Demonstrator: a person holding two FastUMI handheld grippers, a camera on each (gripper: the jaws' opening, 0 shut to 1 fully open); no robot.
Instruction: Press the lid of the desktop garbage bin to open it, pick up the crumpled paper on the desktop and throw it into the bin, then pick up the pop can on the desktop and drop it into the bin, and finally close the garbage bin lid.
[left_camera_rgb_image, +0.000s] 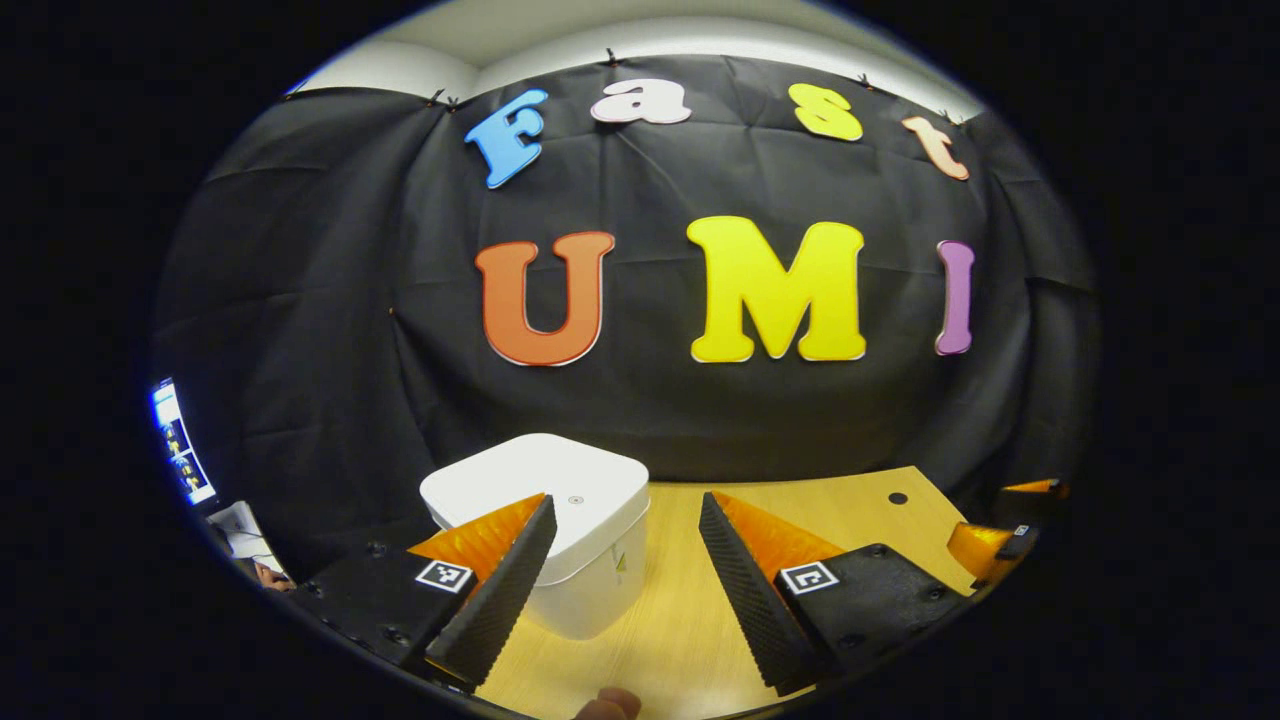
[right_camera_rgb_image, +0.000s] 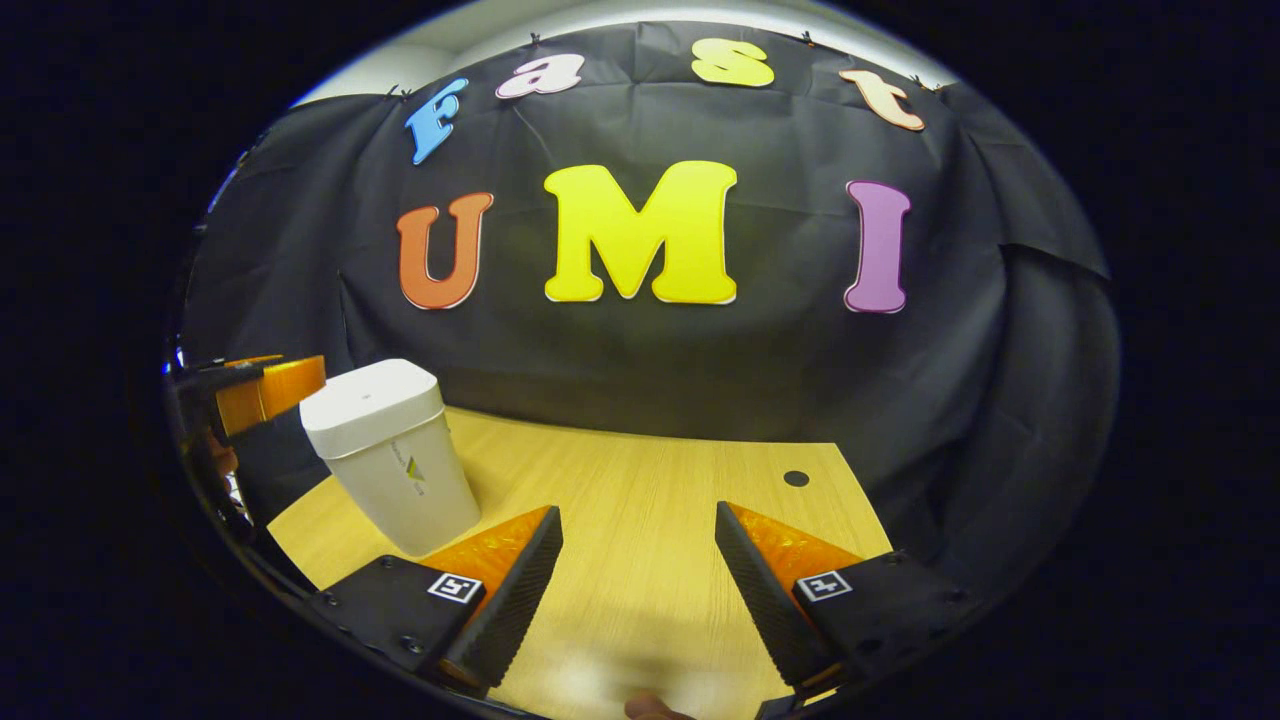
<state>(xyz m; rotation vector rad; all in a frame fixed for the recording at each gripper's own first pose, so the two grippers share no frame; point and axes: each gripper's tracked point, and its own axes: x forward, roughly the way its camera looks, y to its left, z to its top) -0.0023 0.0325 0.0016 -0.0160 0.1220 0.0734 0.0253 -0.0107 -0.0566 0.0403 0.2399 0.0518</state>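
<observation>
The wooden table spreads pale and bare-grained in front of the black cloth wall, with a small dark round hole set into its far right part; in the left gripper view the same hole sits far and right on the table.

The white bin stands upright on the left part of the table, its lid down and closed, a small mark on its front wall. In the left gripper view the bin is close ahead, just left of centre, and its flat lid carries a small round button towards the near edge.

The left gripper hangs in the air above the near edge of the table with its jaws spread wide and nothing between them; its left finger overlaps the bin's near corner in the picture, though I cannot tell whether it touches. In the right gripper view part of this tool shows at the far left, just beside the bin.

The right gripper is held over the middle of the table, jaws wide apart and empty, well apart from the bin. Its tips show at the right edge of the left gripper view.
</observation>
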